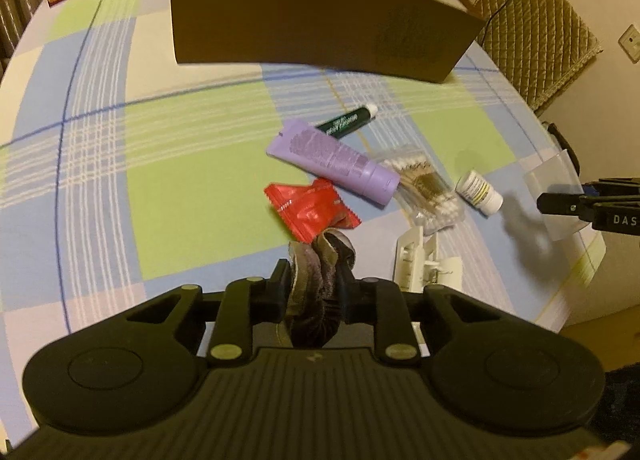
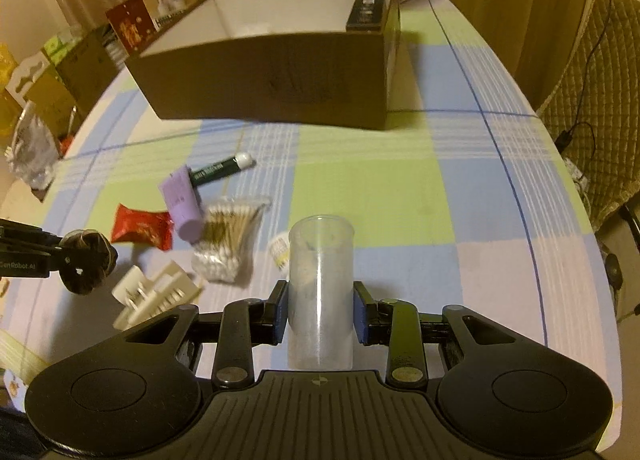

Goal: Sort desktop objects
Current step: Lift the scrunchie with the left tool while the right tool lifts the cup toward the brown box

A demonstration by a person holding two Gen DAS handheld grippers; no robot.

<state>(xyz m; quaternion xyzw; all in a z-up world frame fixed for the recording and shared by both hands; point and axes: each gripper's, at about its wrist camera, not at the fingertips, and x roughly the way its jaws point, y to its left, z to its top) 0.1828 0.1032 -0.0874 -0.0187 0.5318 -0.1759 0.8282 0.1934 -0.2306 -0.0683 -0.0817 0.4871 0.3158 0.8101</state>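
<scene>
Lilac tube (image 1: pixel 338 161); red sachet (image 1: pixel 310 207); green-blue-white checked tablecloth (image 1: pixel 180 179).

Table (image 2: pixel 360 187): centre and right edge bare, open passage. Far side: brown box (image 2: pixel 272 75) blocks, open top. Left-of-centre cluster: purple tube (image 2: pixel 182 199), green tube (image 2: pixel 220 167), cotton swabs (image 2: pixel 228 236), red packet (image 2: pixel 140 225), white clip (image 2: pixel 156 296)

Checked tablecloth (image 2: pixel 360 195) under brown box (image 2: pixel 272 75), tubes, red packet (image 1: pixel 310 205), cotton swabs (image 1: pixel 424 187), white clip.
</scene>
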